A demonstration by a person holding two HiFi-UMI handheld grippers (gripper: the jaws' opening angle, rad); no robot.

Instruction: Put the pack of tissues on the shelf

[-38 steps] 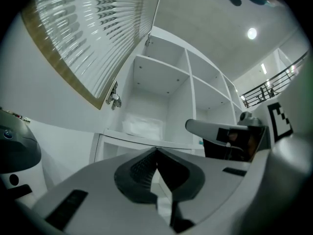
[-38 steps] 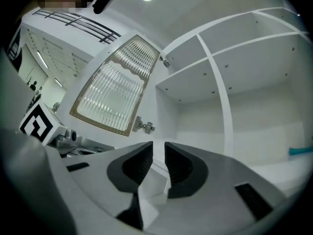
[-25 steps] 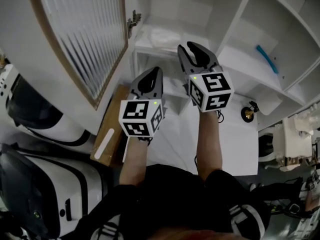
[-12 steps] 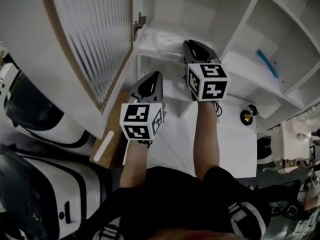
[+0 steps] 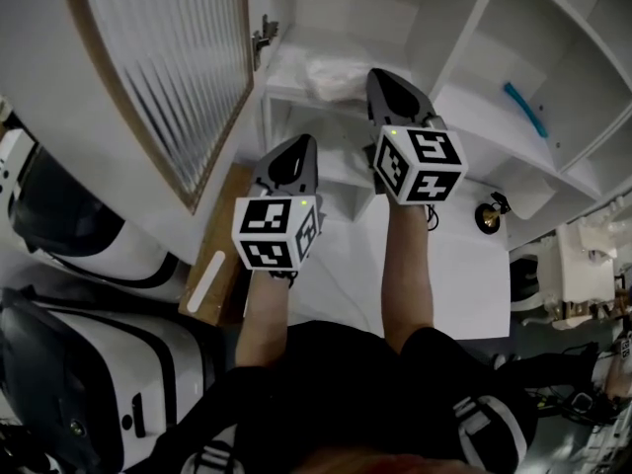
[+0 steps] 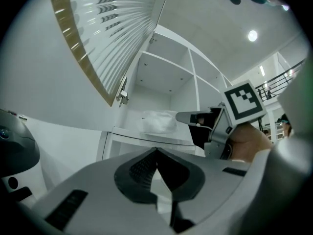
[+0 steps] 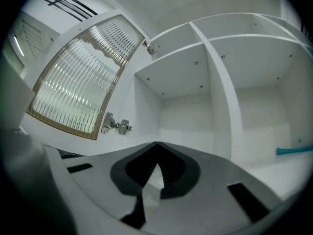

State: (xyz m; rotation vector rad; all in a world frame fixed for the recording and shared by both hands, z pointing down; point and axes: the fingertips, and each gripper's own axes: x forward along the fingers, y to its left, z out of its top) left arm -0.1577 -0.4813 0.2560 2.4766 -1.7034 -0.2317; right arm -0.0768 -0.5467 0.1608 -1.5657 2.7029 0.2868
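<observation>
The left hand-held gripper (image 5: 303, 140) has its jaws pressed together with nothing between them, its tips pointing toward the white shelf (image 5: 283, 89) and stopping short of its front edge. The right hand-held gripper (image 5: 379, 74) is held higher and further forward; its jaws are also together and empty, and its tips reach over the shelf. The pack of tissues (image 5: 332, 77), a pale, crinkled plastic bundle, lies on that shelf inside the open compartment, just to the left of the right hand-held gripper's tips; whether they touch it cannot be told. From the left gripper view the pack of tissues (image 6: 159, 121) rests flat on the board with the right hand-held gripper (image 6: 180, 116) just beside it. A cabinet door (image 5: 163, 62) with ribbed glass and a wooden frame stands swung open to the left, its metal hinge (image 5: 263, 39) near the compartment's upper corner. In the neighbouring compartment to the right, past a white divider (image 5: 464, 28), a slim blue object (image 5: 524, 108) lies on its own board, well apart from the pack
</observation>
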